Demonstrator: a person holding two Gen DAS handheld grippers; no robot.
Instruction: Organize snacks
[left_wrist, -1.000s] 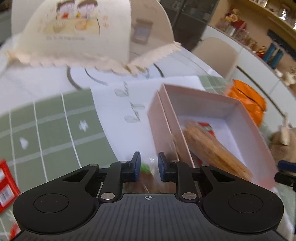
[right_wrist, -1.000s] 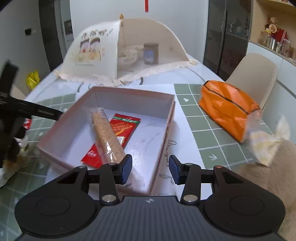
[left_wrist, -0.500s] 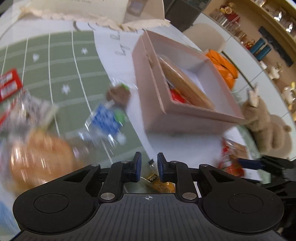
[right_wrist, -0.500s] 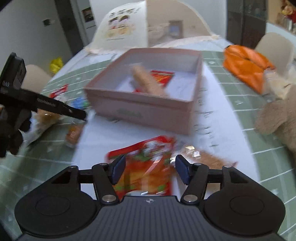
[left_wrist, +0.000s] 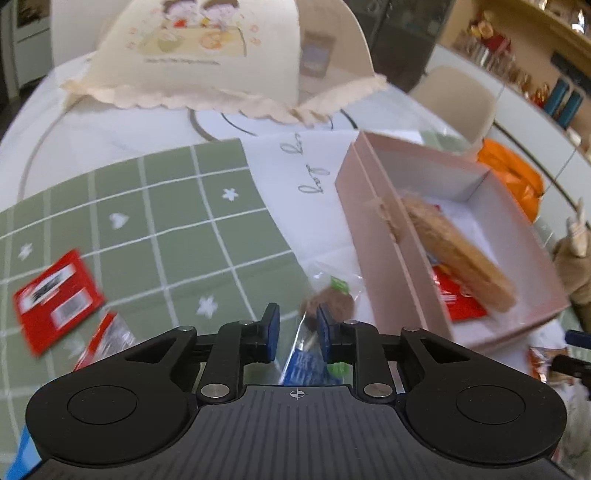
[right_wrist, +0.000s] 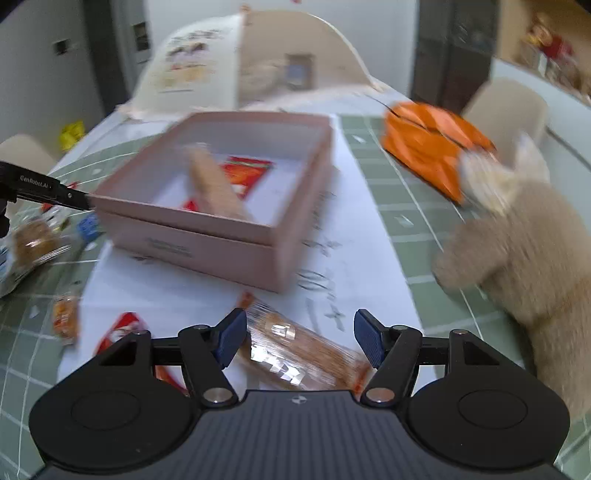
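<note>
The left gripper (left_wrist: 295, 326) hangs over a clear-wrapped snack (left_wrist: 327, 304) at the box's (left_wrist: 391, 266) near-left corner; its jaws are opening, still narrow, with the wrapper between the pads but, as far as the blur lets me judge, not pinched. The right gripper (right_wrist: 299, 338) has its jaws opening wide over a cracker pack (right_wrist: 303, 354) lying slantwise on the white sheet at 6 o'clock from the box, not yet clamped. Inside the box lie a long biscuit pack (right_wrist: 216, 188) and a red packet (right_wrist: 243, 173). Other snacks sit loose: a red packet (left_wrist: 57, 297) at 9 o'clock in the left view, a bun (right_wrist: 35, 240) at 9 o'clock in the right view. Risks, as I judge them: the slanted cracker pack may twist or slip if the jaws close across its corner, or crush if squeezed hard; the left jaws may catch only loose film and drop the snack short of the box wall; both hands heading for one box could collide, and the plush toy (right_wrist: 517, 251) at 3 o'clock crowds the right approach.
</note>
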